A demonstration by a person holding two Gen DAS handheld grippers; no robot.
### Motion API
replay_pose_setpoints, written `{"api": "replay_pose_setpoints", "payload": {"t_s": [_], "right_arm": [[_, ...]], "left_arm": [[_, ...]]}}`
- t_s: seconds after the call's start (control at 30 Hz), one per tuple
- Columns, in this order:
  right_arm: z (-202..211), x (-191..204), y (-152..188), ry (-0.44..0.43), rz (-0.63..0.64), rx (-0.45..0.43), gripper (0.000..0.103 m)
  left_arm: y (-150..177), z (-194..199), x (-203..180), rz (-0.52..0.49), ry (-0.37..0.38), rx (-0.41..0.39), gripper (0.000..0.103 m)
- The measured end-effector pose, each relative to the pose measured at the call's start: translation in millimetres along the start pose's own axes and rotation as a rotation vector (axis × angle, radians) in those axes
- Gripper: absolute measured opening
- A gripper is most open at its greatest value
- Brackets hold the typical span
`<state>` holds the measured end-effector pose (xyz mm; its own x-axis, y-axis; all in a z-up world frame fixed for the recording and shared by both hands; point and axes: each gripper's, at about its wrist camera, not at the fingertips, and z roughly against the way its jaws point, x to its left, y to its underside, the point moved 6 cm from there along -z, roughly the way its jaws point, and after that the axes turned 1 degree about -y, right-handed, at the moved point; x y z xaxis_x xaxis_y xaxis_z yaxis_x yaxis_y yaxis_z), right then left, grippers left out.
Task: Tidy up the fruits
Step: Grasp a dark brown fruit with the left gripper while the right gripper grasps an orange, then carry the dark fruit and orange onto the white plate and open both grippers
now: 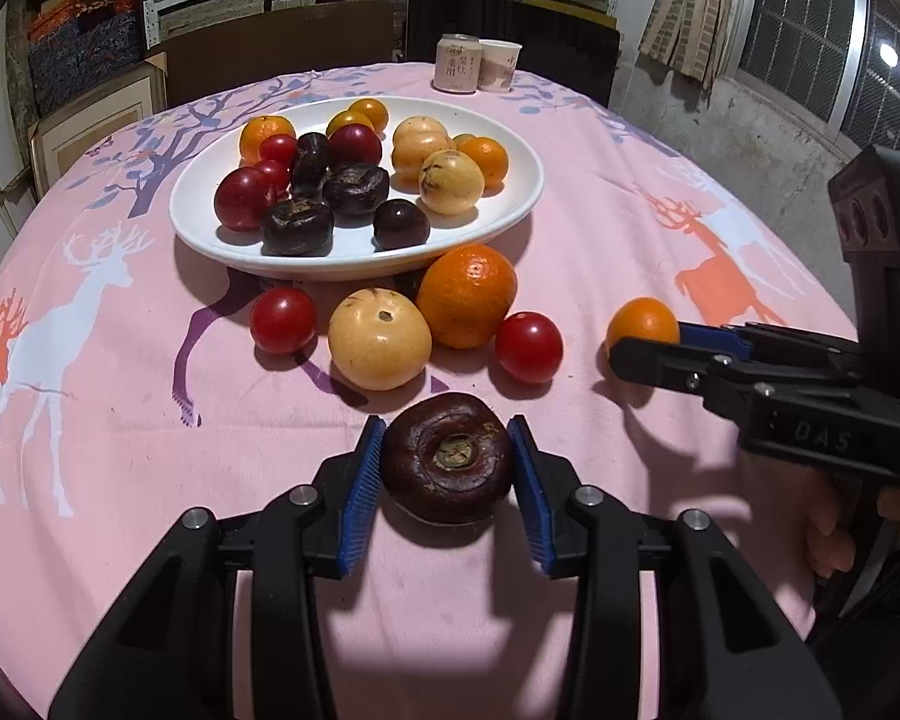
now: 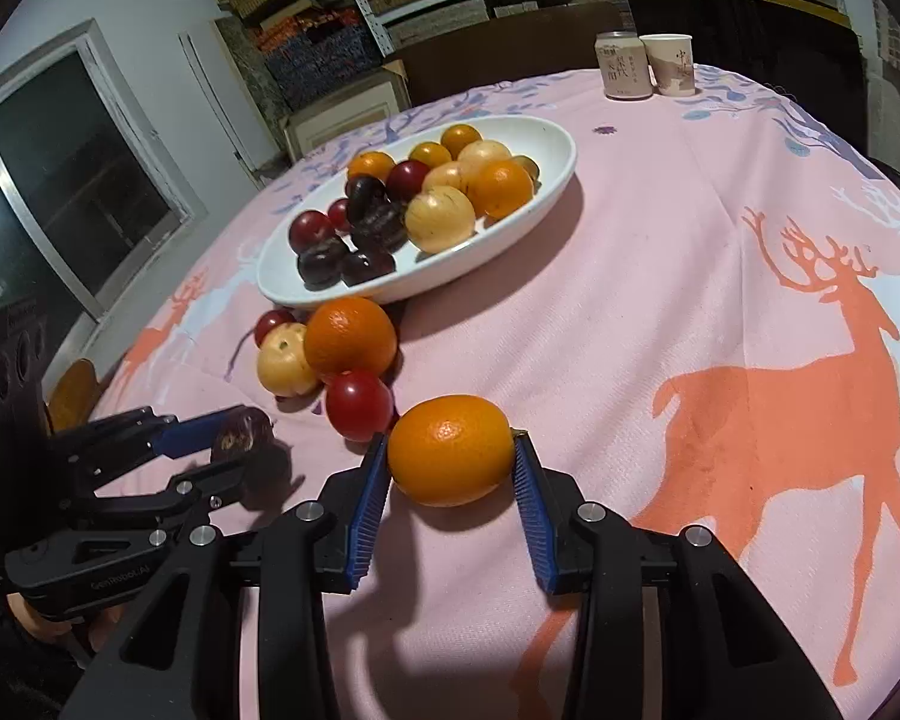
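Since the white plate (image 1: 354,252) already holds fruit sorted by kind, dark and red ones on its left half, pale and orange ones on its right, I take the loose pieces on the pink cloth (image 1: 120,390) as waiting to join their like. Going left to right among those strays: a red fruit (image 1: 282,320), a pale yellow fruit (image 1: 380,339), a large orange (image 1: 467,295) and another red one (image 1: 529,347), huddled just in front of the plate.

Nearer me, my left tongs (image 1: 448,461) stand narrowed around a dark purple fruit (image 1: 448,457), blue pads touching or all but touching its sides while it rests on the cloth; I judge it gripped, not lifted.

Further right, my right tongs (image 2: 451,457) are closed on a small orange (image 2: 451,450), both pads pressing its ends, also down on the cloth.
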<state>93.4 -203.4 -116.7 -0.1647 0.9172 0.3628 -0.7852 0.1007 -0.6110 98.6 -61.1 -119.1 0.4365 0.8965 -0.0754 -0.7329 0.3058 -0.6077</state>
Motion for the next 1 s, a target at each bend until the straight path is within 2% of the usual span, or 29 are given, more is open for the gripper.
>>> {"api": "replay_pose_setpoints", "payload": {"t_s": [0.27,0.53,0.77,0.9,1.0], "right_arm": [[18.5,2.1,-3.8,-0.061,-0.007,-0.091,0.041],[25.7,10.7,-18.1,-0.028,0.058,-0.128,0.041],[30.3,24.8,-81.2,0.046,0.172,-0.226,0.041],[4.7,36.0,-124.0,0.064,0.231,-0.228,0.041],[-22.1,40.7,-149.1,0.068,0.239,-0.207,0.041]], "left_arm": [[7.4,12.9,5.9,0.029,0.023,-0.022,0.041],[-15.3,33.3,21.4,0.058,0.017,-0.085,0.041],[-71.9,17.2,46.7,0.053,-0.048,-0.091,0.041],[-103.1,-12.8,60.2,0.050,-0.087,-0.064,0.041],[-118.2,-36.4,67.2,0.064,-0.080,-0.028,0.041]]}}
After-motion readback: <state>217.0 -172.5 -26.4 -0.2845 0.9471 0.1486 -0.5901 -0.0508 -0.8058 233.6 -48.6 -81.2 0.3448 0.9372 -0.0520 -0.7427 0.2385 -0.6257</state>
